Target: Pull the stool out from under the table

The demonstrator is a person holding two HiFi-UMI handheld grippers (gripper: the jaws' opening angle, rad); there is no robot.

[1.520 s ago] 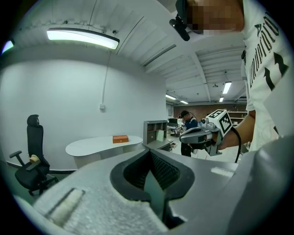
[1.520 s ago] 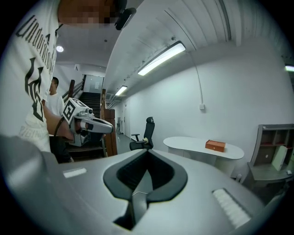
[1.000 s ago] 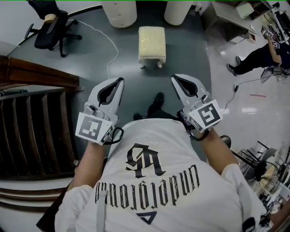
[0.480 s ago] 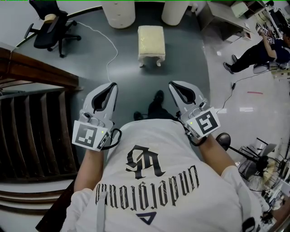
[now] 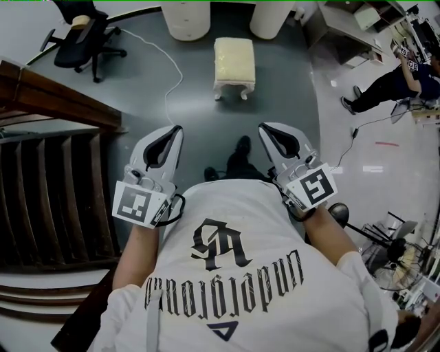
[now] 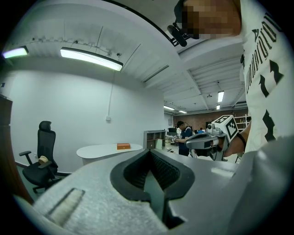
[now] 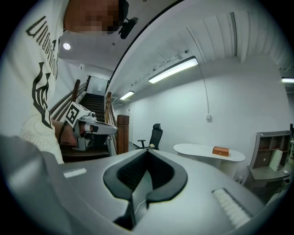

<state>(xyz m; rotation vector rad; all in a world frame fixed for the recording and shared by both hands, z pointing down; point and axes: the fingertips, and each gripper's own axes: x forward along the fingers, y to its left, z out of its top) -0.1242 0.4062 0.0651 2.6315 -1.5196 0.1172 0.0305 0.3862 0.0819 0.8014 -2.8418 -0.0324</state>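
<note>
A cream cushioned stool (image 5: 234,63) with white legs stands on the grey floor ahead of me, just before two white round pedestals (image 5: 185,17). My left gripper (image 5: 173,130) and right gripper (image 5: 265,128) are held side by side in front of my chest, well short of the stool. Both point toward it, shut and empty. In the left gripper view my left gripper (image 6: 149,152) has its pads together, and the right gripper (image 6: 206,140) shows beside it. My right gripper (image 7: 147,155) is likewise shut in its own view, which looks toward a white oval table (image 7: 209,151).
A dark wooden stair railing (image 5: 55,172) fills the left side. A black office chair (image 5: 79,38) stands at the far left, and a white cable (image 5: 172,75) runs over the floor. A person (image 5: 385,86) is at the far right. An orange box (image 7: 221,151) lies on the table.
Both grippers have drawn back slightly toward my body and stay shut. The stool sits a little further right in the head view; it has not been touched.
</note>
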